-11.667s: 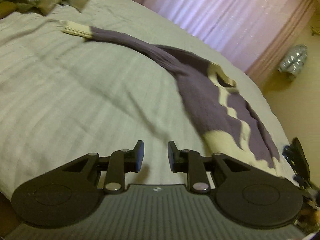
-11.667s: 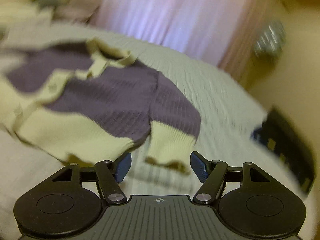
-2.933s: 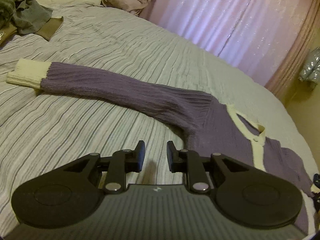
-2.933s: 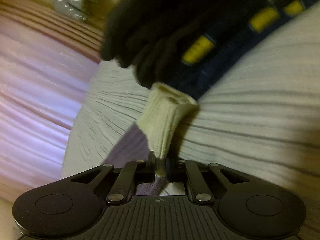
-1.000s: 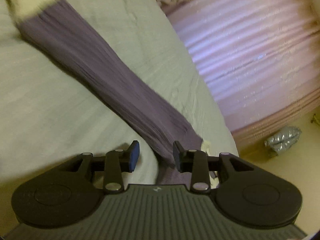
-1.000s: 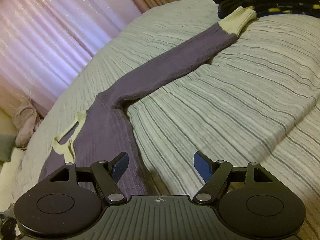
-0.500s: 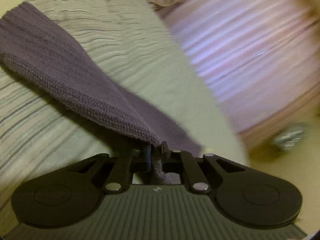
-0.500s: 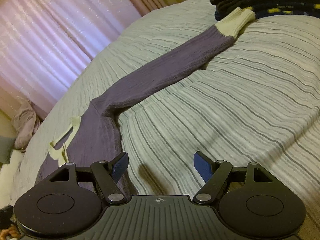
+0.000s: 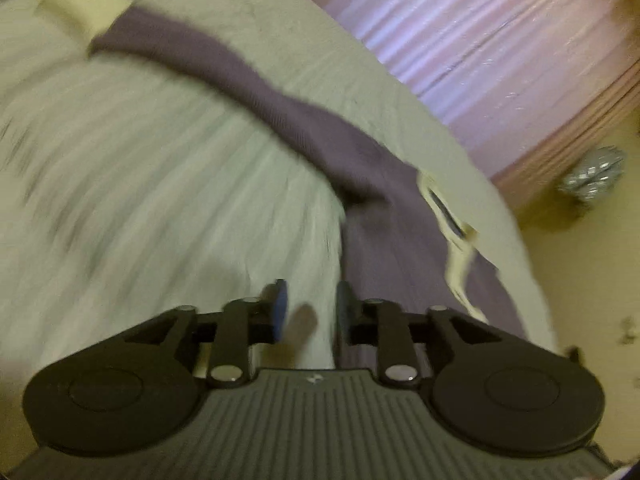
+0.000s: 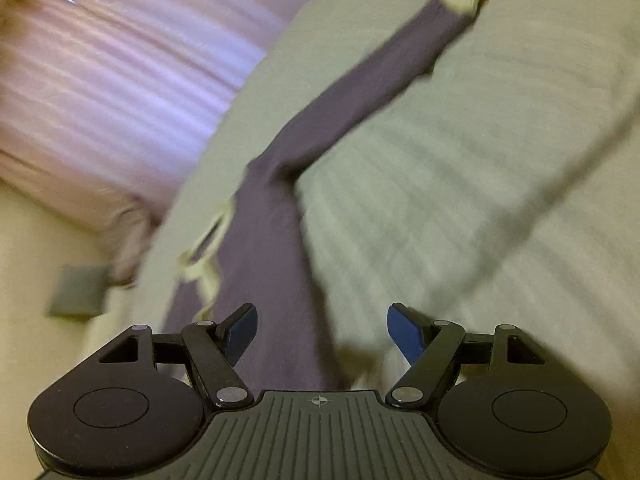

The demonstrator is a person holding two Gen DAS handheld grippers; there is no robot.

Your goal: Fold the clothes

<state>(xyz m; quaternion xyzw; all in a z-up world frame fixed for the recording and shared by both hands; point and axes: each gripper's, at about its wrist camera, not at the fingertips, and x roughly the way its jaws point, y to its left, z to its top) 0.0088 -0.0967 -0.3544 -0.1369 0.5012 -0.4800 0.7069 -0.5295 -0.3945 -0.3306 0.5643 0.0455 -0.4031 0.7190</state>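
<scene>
The left gripper (image 9: 309,307) has let go of the purple sweater (image 9: 372,200), jaws now parted and empty. The right gripper (image 10: 322,330) stays wide open, empty. The sweater lies spread on the bed (image 9: 160,184).

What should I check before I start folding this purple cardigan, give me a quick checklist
1. Left gripper empty: ok, open, nothing between the fingers.
2. Right gripper empty: ok, open wide above the cardigan.
3. Left sleeve laid out: ok, stretched across the bedspread to its cream cuff.
4. Right sleeve laid out: ok, extended straight.
5. Body flat and smooth: cannot tell, both views are blurred.
6. Hem position: cannot tell, hidden behind the grippers.
</scene>
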